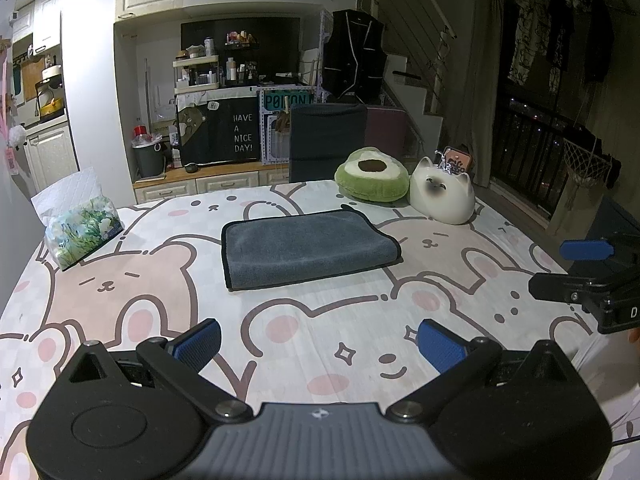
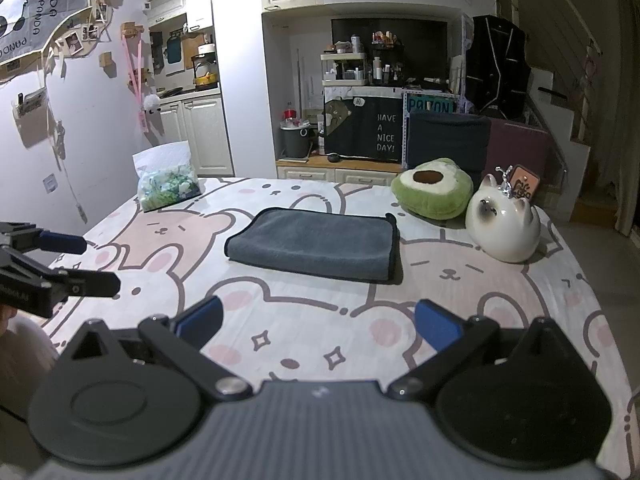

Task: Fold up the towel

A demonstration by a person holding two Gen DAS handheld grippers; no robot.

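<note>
Both grippers sit apart from the work: my left gripper has its blue pads spread wide with nothing between them, and my right gripper is spread the same way, also bare. The towel, grey with a dark bound edge, lies near the middle of the counter, well ahead of both grippers and touched by neither. It looks already doubled over once, with a rounded fold along one long side, so I judge 1 more fold is due, or the job is close to done.

To do that fold well, I would bring each gripper to a corner of one short end, pinch through all layers at once, lift only enough to clear the cloth, carry the end across to meet the far end, and line up the dark edging before letting go.

Beyond the towel sit an avocado cushion, a white cat figure and, to the left, a tissue pack.

Readable writing: "HAVE A NICE DAY!" on a black cloth, and "PANDA" on the wall poster. A teal plate seems to read "POISON", partly hidden.
</note>
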